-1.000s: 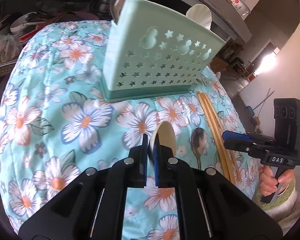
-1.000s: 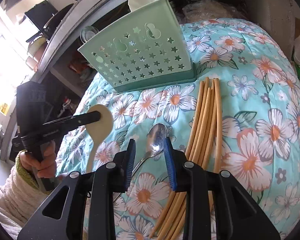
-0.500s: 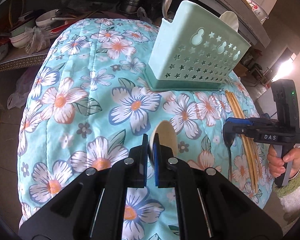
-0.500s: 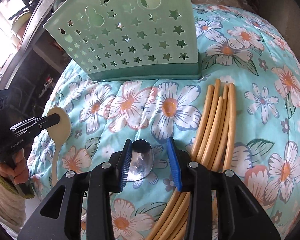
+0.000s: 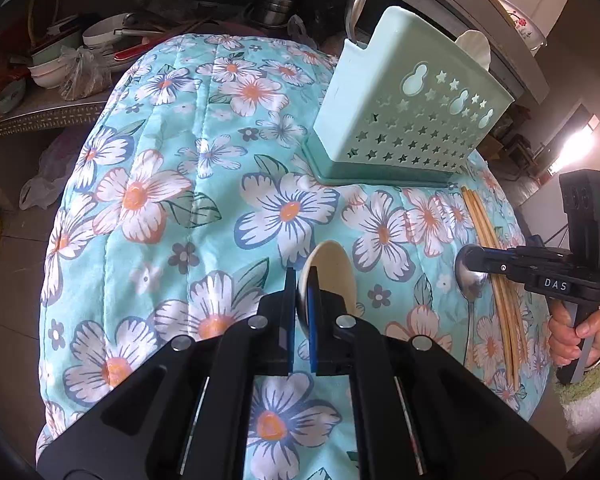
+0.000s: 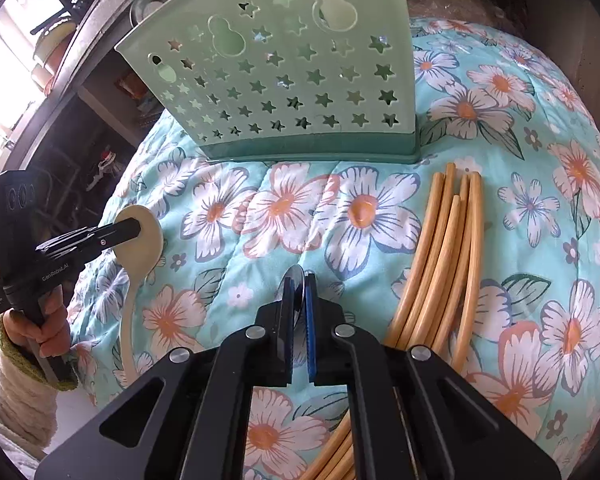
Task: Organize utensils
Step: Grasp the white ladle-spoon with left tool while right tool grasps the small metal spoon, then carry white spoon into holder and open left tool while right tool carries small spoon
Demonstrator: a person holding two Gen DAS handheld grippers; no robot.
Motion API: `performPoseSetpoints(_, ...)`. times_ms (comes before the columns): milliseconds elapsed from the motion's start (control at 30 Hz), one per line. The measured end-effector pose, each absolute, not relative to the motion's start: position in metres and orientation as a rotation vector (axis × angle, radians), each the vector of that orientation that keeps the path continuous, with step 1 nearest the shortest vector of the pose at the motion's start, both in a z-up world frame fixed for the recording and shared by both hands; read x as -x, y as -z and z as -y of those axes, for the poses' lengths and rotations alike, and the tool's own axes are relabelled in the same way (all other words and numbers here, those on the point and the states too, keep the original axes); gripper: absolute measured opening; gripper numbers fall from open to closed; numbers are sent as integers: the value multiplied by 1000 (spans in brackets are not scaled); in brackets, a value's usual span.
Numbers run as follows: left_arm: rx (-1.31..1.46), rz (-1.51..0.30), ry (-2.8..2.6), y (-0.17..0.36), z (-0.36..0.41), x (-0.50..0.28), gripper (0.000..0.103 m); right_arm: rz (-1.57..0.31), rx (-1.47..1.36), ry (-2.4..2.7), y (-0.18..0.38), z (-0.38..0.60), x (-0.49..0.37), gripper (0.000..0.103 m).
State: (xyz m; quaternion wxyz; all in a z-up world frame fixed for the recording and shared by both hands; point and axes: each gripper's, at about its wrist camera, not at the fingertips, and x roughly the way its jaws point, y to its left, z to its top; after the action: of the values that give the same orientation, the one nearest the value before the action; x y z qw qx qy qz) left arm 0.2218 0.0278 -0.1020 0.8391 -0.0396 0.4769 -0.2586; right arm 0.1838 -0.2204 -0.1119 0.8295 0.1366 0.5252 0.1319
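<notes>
My left gripper (image 5: 301, 280) is shut on the bowl of a cream spoon (image 5: 336, 272), held over the floral cloth; it also shows in the right wrist view (image 6: 140, 236). My right gripper (image 6: 299, 280) is shut on the bowl of a metal spoon (image 6: 296, 280), seen in the left wrist view (image 5: 470, 284) with its handle hanging down. A mint green utensil holder (image 5: 408, 112) with star holes stands at the back, also in the right wrist view (image 6: 284, 72). A metal spoon (image 5: 358, 4) and a cream spoon (image 5: 476, 46) stand in it.
A bundle of wooden chopsticks (image 6: 444, 248) lies on the floral cloth (image 5: 172, 184) right of the metal spoon. Shelves with bowls and pots (image 5: 80, 52) lie behind the table. A counter edge (image 5: 452, 8) runs above the holder.
My right gripper has closed on the metal spoon's bowl. My left gripper has pulled back from the holder with the cream spoon.
</notes>
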Motion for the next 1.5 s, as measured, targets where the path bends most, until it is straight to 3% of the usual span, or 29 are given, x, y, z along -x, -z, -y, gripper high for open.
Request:
performPoseSetpoints(400, 103, -861, 540, 45, -36, -208, 4, -901, -280, -227, 45, 239, -154, 3)
performPoseSetpoints(1000, 125, -309, 473, -144, -3, -218, 4, -622, -390, -188, -22, 288, -114, 3)
performPoseSetpoints(1167, 95, -247, 370, -146, 21, -247, 4, -586, -421, -196, -27, 301, -108, 3)
performPoseSetpoints(1500, -60, -234, 229, -96, 59, -299, 4, -537, -449, -215, -37, 320, -106, 3)
